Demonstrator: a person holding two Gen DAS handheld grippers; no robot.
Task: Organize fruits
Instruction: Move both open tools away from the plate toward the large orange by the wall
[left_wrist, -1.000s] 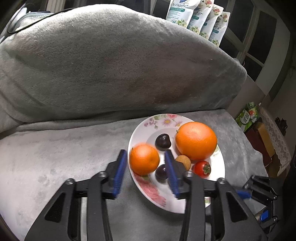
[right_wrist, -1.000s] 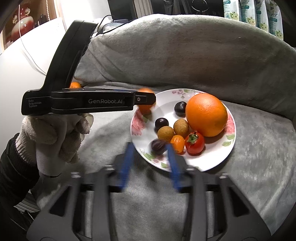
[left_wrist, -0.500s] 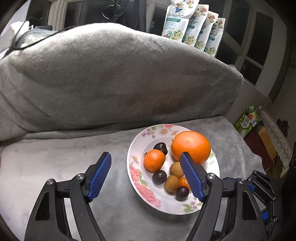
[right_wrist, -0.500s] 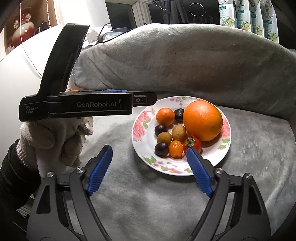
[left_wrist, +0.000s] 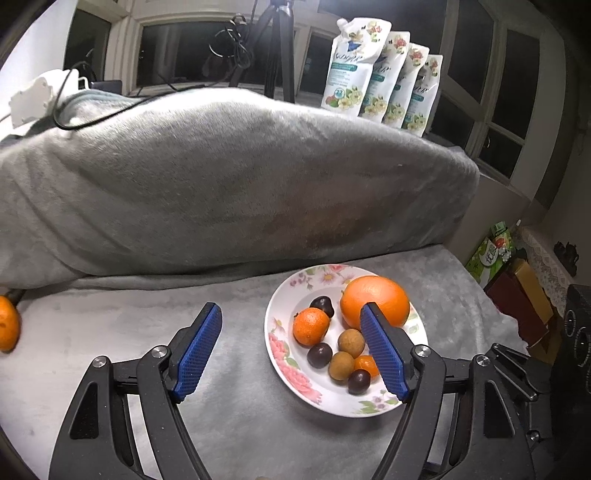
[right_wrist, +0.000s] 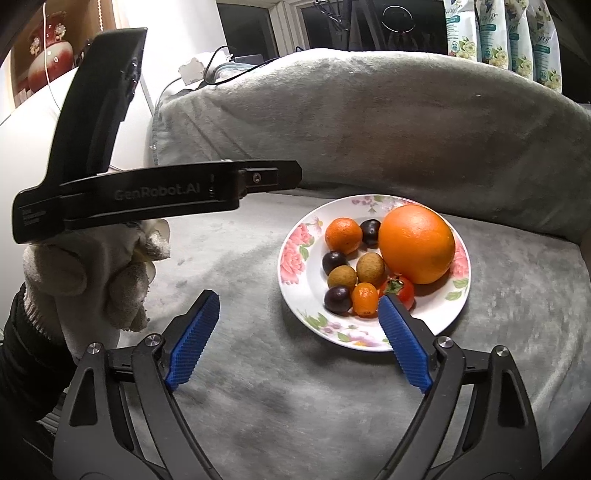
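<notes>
- Grey plush blanket (left_wrist: 207, 369) covers the couch seat and backrest; dark windows and a row of white flower-printed pouches (left_wrist: 380, 74) behind.
- White floral-rimmed plate (right_wrist: 295, 280) sits on the seat, holding a large orange (right_wrist: 416, 243), small mandarin (right_wrist: 343, 235), three dark plums, two brown longans, a kumquat and a small red persimmon-like fruit (right_wrist: 400, 290).
- Left gripper (left_wrist: 291, 347): jaws have just been opening, now spread wide, nothing between the blue pads. Mandarin lies just ahead of the gap, toward the right pad, untouched.
- Right gripper (right_wrist: 299, 332): jaws have just been opening, also wide, nothing held. Its right pad overlaps the plate's near rim beside the kumquat (right_wrist: 365, 298); contact unclear.
- One loose mandarin (left_wrist: 7, 328) lies at the far left edge in the left wrist view, well apart from the plate.
- Judgement: release step looks done. Lift both grippers clear without nudging the plate rim or rolling fruit, then send the left one for the stray mandarin.
- White-gloved hand (right_wrist: 92, 273) holds the left tool.
</notes>
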